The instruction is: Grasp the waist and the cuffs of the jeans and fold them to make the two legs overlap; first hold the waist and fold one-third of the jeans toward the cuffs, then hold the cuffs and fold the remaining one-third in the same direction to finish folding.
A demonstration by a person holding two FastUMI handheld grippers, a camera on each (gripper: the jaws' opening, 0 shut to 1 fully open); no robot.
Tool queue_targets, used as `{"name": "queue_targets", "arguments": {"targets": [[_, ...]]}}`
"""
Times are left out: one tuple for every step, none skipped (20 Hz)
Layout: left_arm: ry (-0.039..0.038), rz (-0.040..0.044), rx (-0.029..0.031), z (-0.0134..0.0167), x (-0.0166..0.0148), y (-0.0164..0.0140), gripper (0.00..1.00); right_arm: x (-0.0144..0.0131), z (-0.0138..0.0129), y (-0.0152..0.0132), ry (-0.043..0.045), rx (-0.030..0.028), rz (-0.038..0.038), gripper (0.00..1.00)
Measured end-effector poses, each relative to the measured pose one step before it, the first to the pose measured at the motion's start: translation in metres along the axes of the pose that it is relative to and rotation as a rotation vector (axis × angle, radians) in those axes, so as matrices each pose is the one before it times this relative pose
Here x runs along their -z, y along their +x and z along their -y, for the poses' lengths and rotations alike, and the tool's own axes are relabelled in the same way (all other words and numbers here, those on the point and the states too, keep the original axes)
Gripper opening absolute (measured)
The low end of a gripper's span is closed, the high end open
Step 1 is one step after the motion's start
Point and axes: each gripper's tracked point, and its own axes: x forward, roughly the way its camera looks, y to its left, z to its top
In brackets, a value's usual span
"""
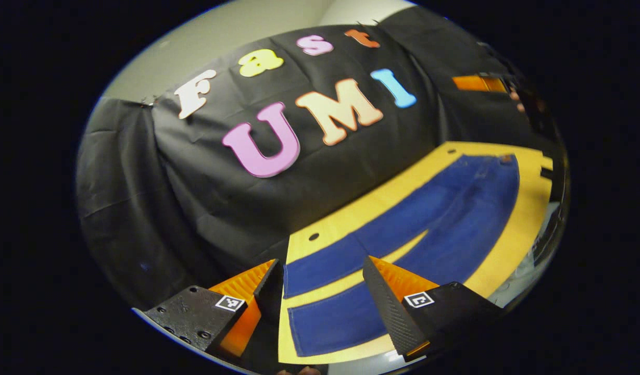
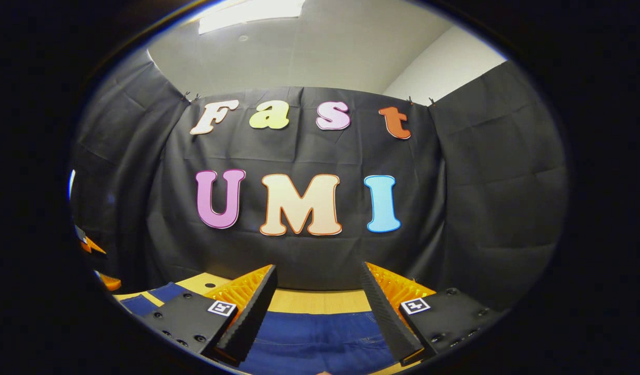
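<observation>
1. We found the jeans (image 1: 403,229) spread flat on a yellow table (image 1: 528,219), legs parted, cuffs nearest the left gripper (image 1: 322,291).
2. The left gripper's jaws stood apart above the cuffs, holding nothing.
3. The right gripper (image 2: 317,307) was likewise apart and empty, over the waist end (image 2: 320,338).
4. We judged the denim soft, fairly heavy and not slippery; the thick waistband and cuff hems should give the surest hold.
5. The table looked smooth and matte.
</observation>
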Motion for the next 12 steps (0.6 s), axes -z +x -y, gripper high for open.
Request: {"name": "queue_targets", "arguments": {"targets": [[0.03742,-0.03706,0.02512,0.00674,0.01523,0.00032,0.95,0.00405,-0.00199,-0.00126,-0.00448,-0.00164,-0.00729,0.98],[0.03692,-0.0289,0.02617,0.00628,0.01457,0.001,0.95,0.00421,-0.00195,-0.00208,-0.00426,0.00114,-0.00834,0.98],[0.04079,-0.02538,0.01999,0.00523,0.01196,0.00058,0.95,0.00475,-0.00081,-0.00261,-0.00032,0.00212,-0.01155,0.98],[0.03995,-0.02875,0.02287,0.0047,0.01287,0.00226,0.95,0.00446,-0.00241,-0.00181,0.00173,-0.0023,-0.01178,0.98],[0.03748,-0.02139,0.00686,0.00298,0.01366,0.00302,0.95,0.00342,-0.0033,-0.00238,-0.0063,-0.00174,-0.00852,0.98],[0.0302,-0.01332,0.00039,0.00384,0.01381,0.00348,0.95,0.00245,-0.00066,-0.00173,-0.01346,0.0038,-0.0059,0.99],[0.03138,-0.0355,0.01811,0.00633,0.01571,0.00279,0.95,0.00215,-0.00016,-0.0035,-0.01113,0.00506,-0.00252,0.99],[0.0376,-0.02459,0.00591,0.00461,0.01414,-0.00063,0.95,0.00061,-0.00208,-0.00368,-0.00503,0.0035,-0.00202,0.99],[0.03777,-0.01798,0.0131,0.00414,0.01014,0.00073,0.95,0.00251,-0.00339,-0.00197,-0.00128,0.00052,-0.00247,0.99],[0.03771,-0.02122,0.02154,0.00601,0.01203,0.00405,0.95,0.00186,-0.00219,-0.00264,-0.00181,0.00172,-0.00428,0.98],[0.02877,-0.01541,0.03386,0.00724,0.00876,0.00348,0.95,0.00339,-0.001,-0.00211,-0.00469,0.00411,-0.0061,0.98],[0.02368,-0.02172,0.03755,0.00966,0.01107,0.00496,0.95,0.00262,-0.00064,-0.00095,-0.00492,0.00521,-0.0066,0.98]]}}
